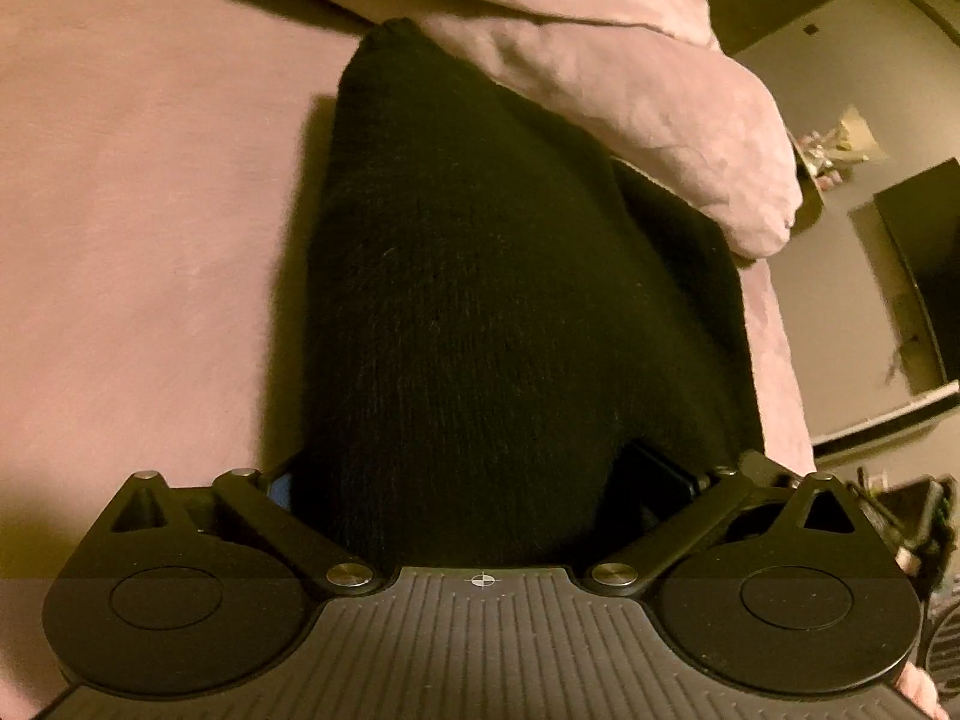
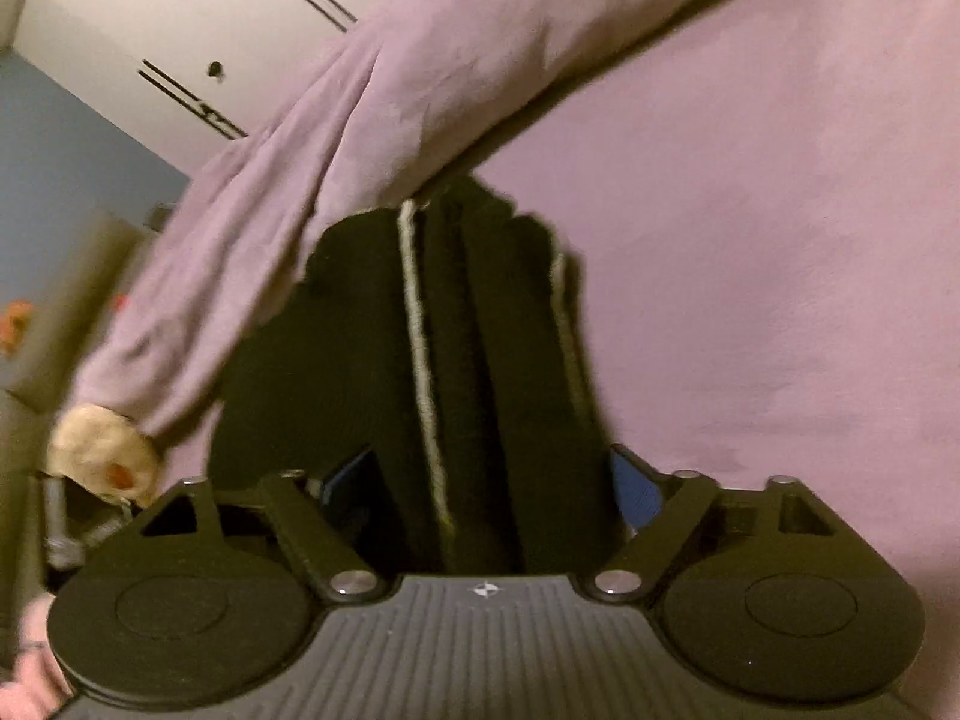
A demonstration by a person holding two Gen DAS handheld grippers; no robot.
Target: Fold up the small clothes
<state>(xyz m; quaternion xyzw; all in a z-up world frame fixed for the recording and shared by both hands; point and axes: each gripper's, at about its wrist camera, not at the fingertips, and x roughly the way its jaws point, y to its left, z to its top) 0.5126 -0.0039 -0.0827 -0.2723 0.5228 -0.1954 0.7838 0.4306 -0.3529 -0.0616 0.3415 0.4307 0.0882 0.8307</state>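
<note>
Now the left hand-held gripper (image 1: 474, 480) stands wide open around the black knit garment (image 1: 480, 300). Right hand-held gripper (image 2: 492, 486) is open too, straddling it on the mauve bed (image 2: 780, 240).

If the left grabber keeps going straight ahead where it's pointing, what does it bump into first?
Most likely the black knit garment. It lies right ahead of the left gripper, between its wide-open fingers, on the pink bed sheet. How close it is cannot be told.
</note>
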